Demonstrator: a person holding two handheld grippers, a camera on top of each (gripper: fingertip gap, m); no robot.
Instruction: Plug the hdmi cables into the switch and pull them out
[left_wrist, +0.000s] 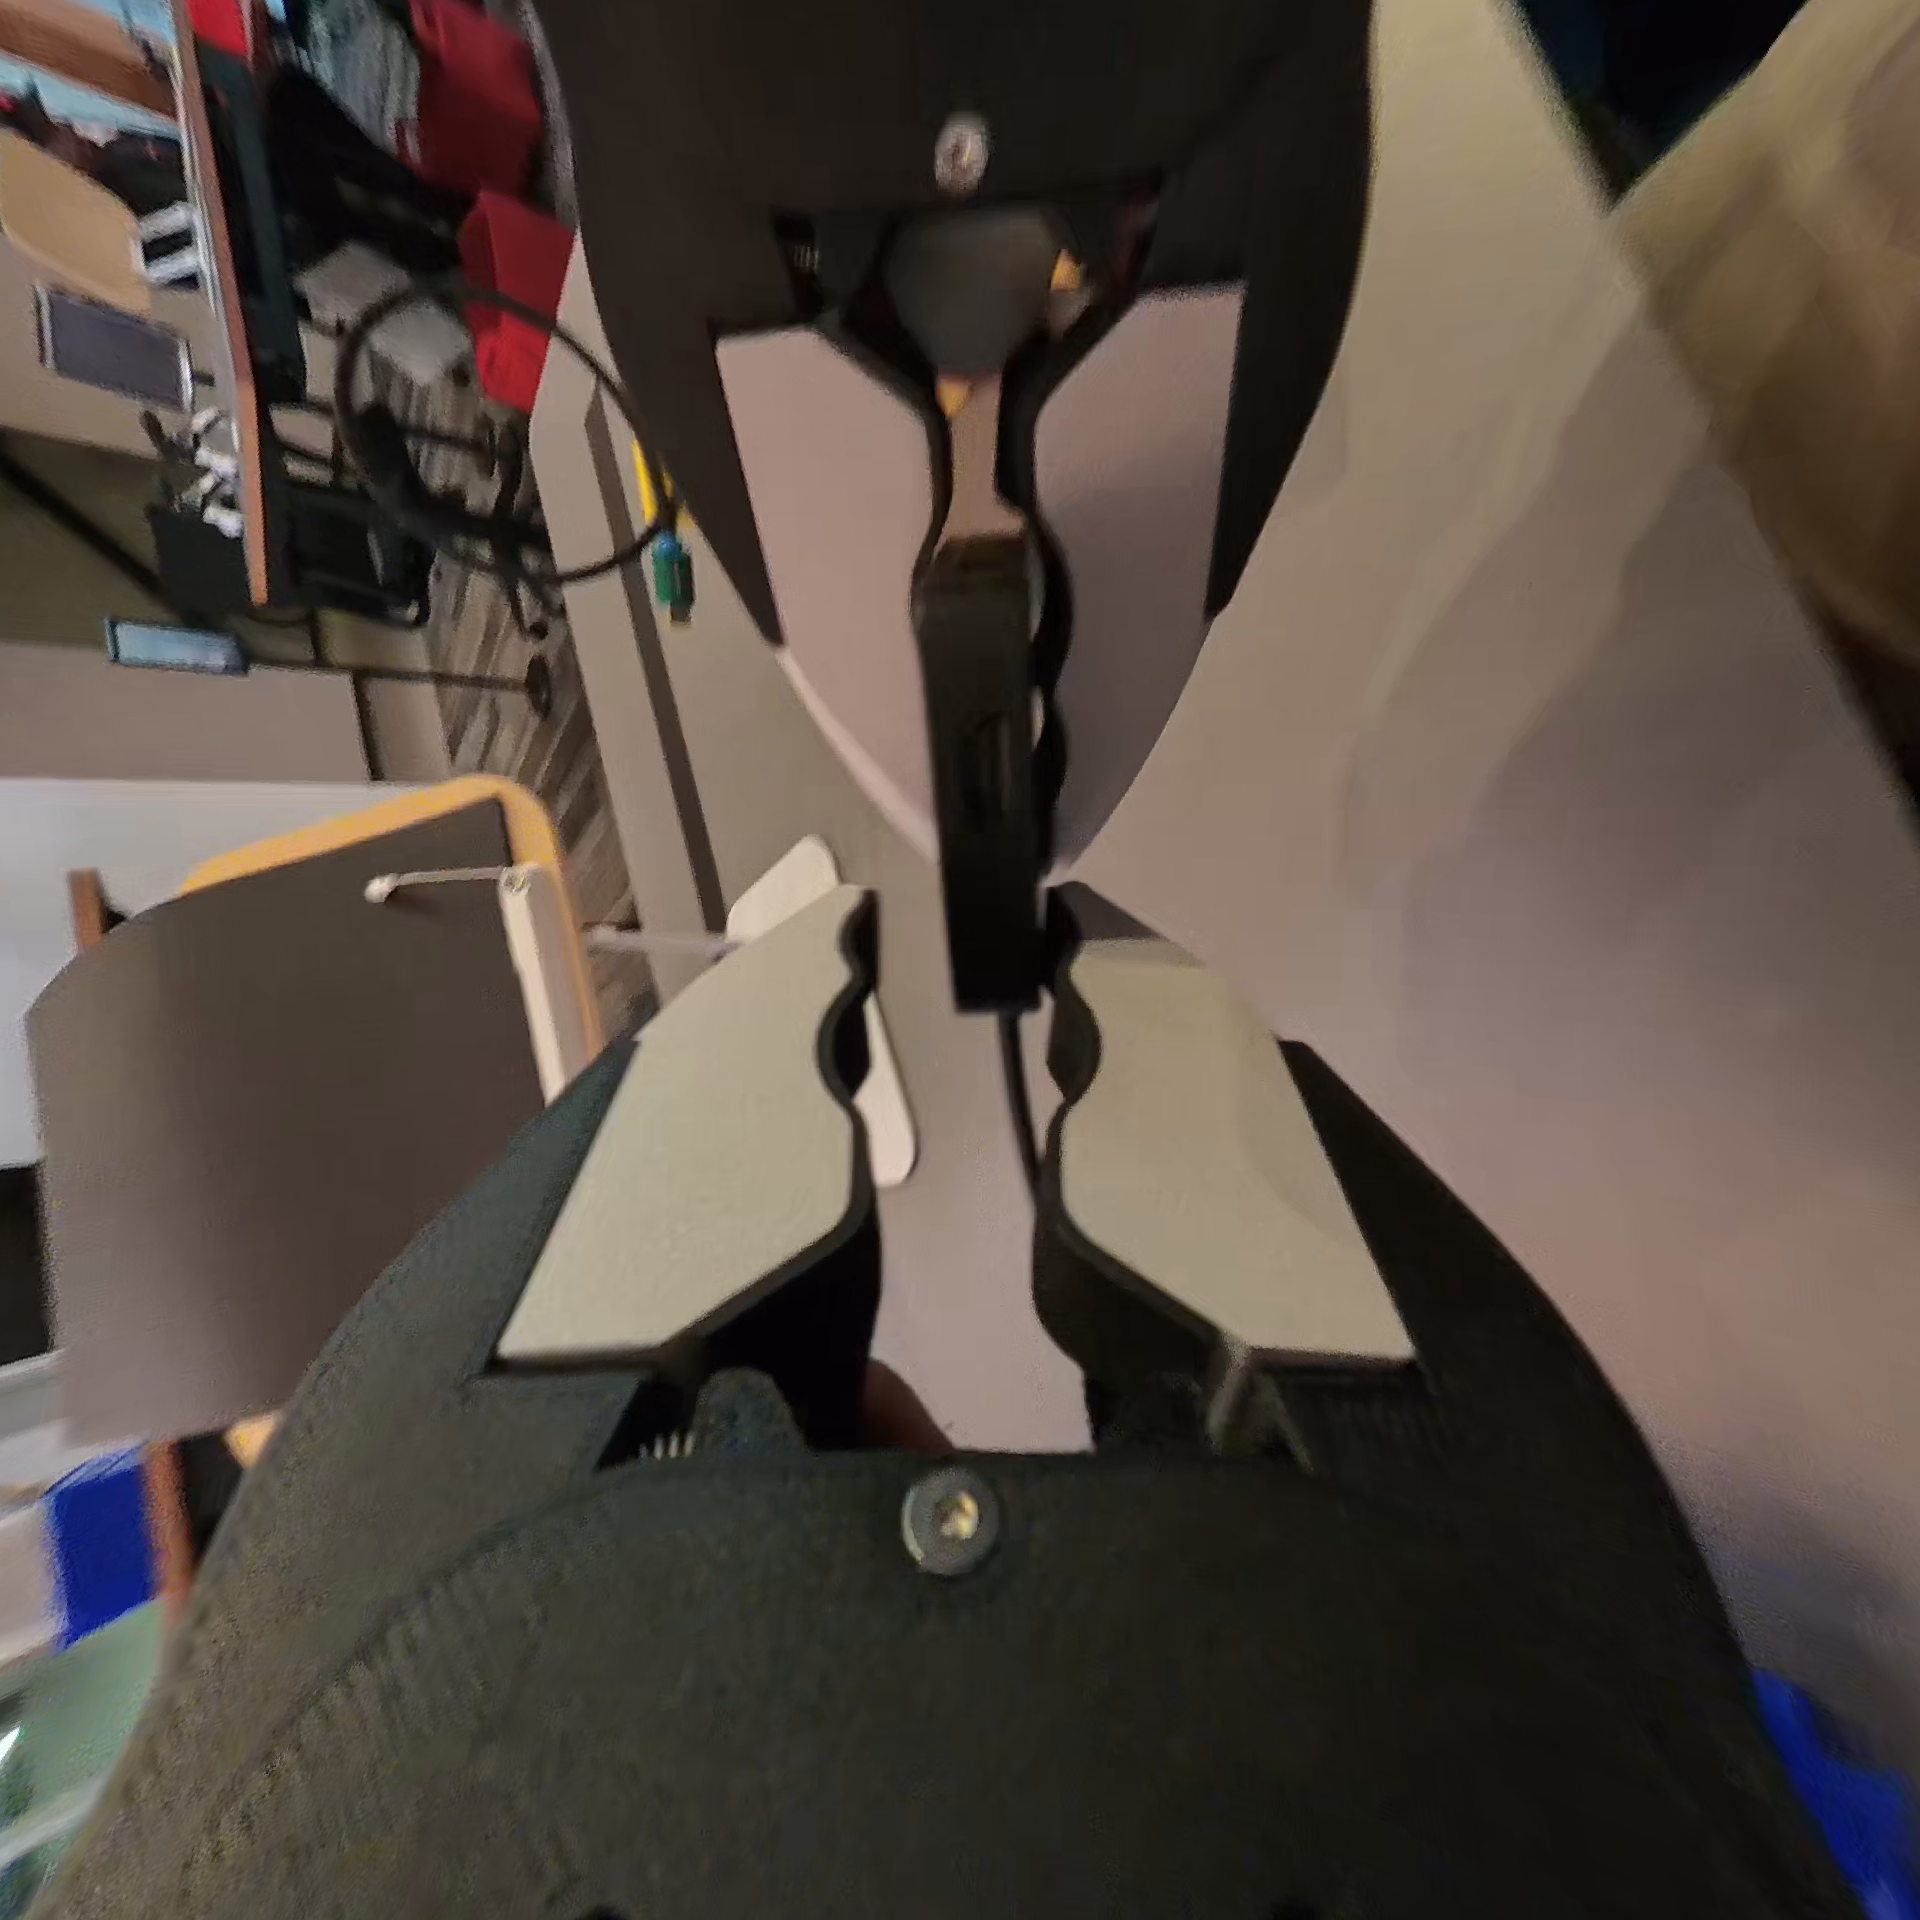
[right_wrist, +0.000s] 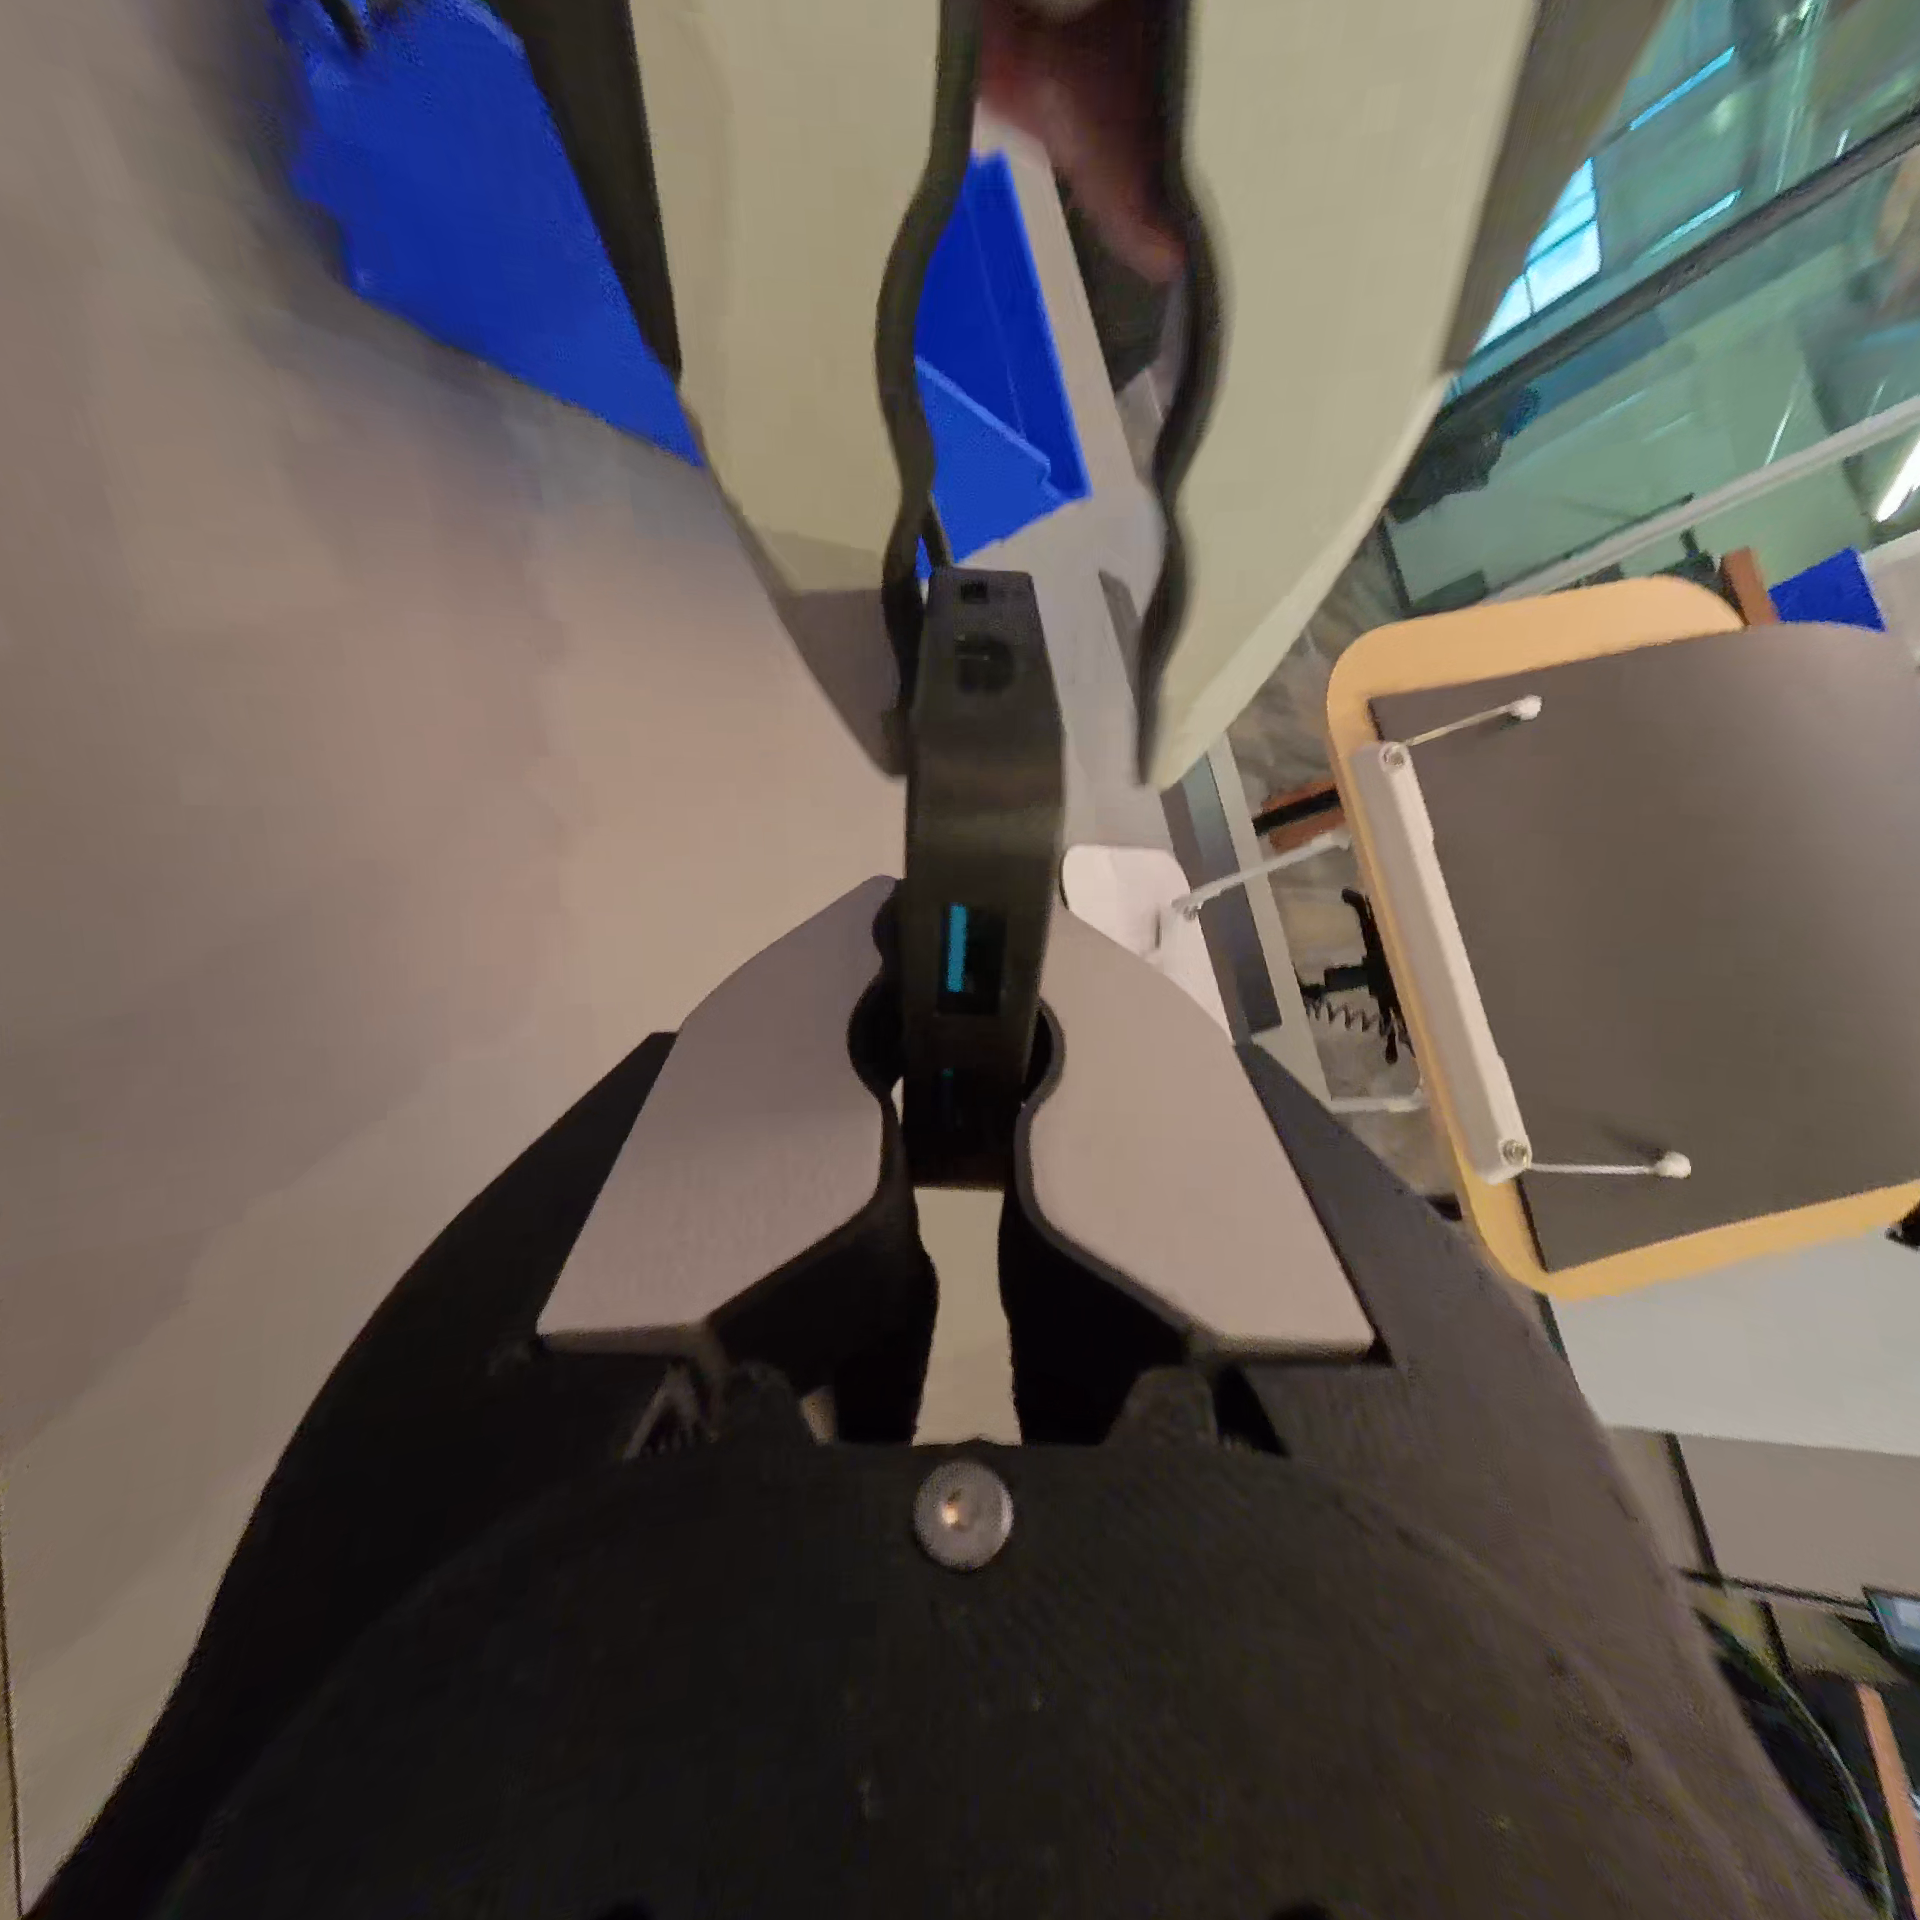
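Grippers facing each other over a pale grey table (left_wrist: 1455, 935).
Our right gripper (right_wrist: 961, 997) clenches the flat black plastic switch (right_wrist: 982, 831); our left gripper (left_wrist: 961, 997) hangs released at its far end, beside a thin black cable (left_wrist: 1023, 1101). We judge no plugging is finished yet.

Left wrist view: the switch (left_wrist: 987, 769) is motion-blurred, its far end covered by the right tongs (left_wrist: 982, 468); whether the thin black cable (left_wrist: 1023, 1101) below it is plugged in cannot be told. Right wrist view: the switch's near end is hidden between the fingers (right_wrist: 769, 1101); the left tongs (right_wrist: 1023, 665) are cut off by the top edge, and the blue bin (right_wrist: 478, 239) behind is blurred.
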